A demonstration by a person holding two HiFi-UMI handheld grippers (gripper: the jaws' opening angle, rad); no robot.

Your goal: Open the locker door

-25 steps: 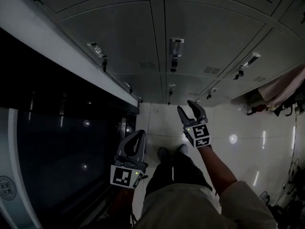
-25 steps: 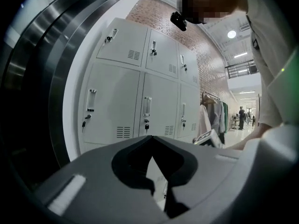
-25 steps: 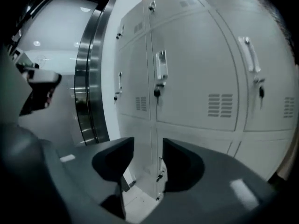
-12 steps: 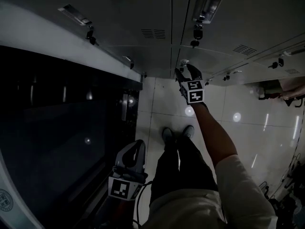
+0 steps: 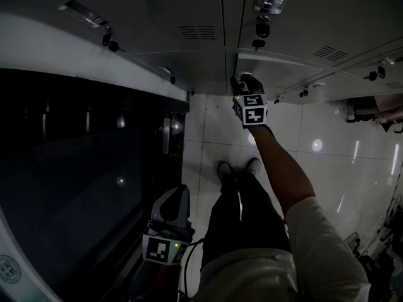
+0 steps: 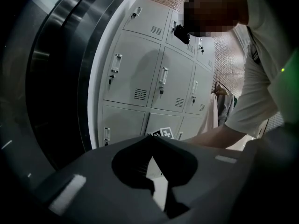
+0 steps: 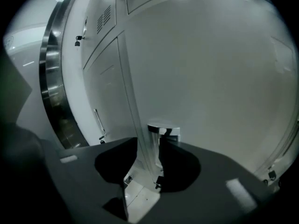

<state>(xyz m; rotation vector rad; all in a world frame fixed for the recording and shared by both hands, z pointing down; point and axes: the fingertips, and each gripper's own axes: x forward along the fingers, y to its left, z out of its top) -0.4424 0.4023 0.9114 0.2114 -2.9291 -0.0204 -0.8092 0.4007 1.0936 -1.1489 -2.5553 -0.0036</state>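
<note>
Hanging nearest you, low at your left side, the left gripper [image 5: 179, 192] has its jaws pressed together with nothing between them. It sits just right of a dark glossy panel [image 5: 75, 187] that runs along the left of the scene. Your legs and shoes [image 5: 225, 168] stand on the pale tiled floor [image 5: 208, 140] a little farther out.

Your right arm [image 5: 283, 175] stretches away from you to the bank of grey lockers. The right gripper [image 5: 244, 82] at its end is up against the bottom row, its marker cube [image 5: 252, 110] facing back at you. Its jaws have just been closing, and they now pinch the handle [image 7: 150, 143] from both sides. The handle is a narrow, shiny metal strip. Its long axis runs up and down the door, so it stands upright between your jaws with its capped top end just above the tips.

The handle sits at the left edge of the locker door [image 7: 215, 78], right beside the seam with the neighbouring door on the left. The door is a plain grey panel that lies flush with its neighbours, facing you.

Farther up the bank, the upper locker doors [image 5: 189, 17] carry similar upright handles and small vent slots [image 5: 196, 32].
</note>
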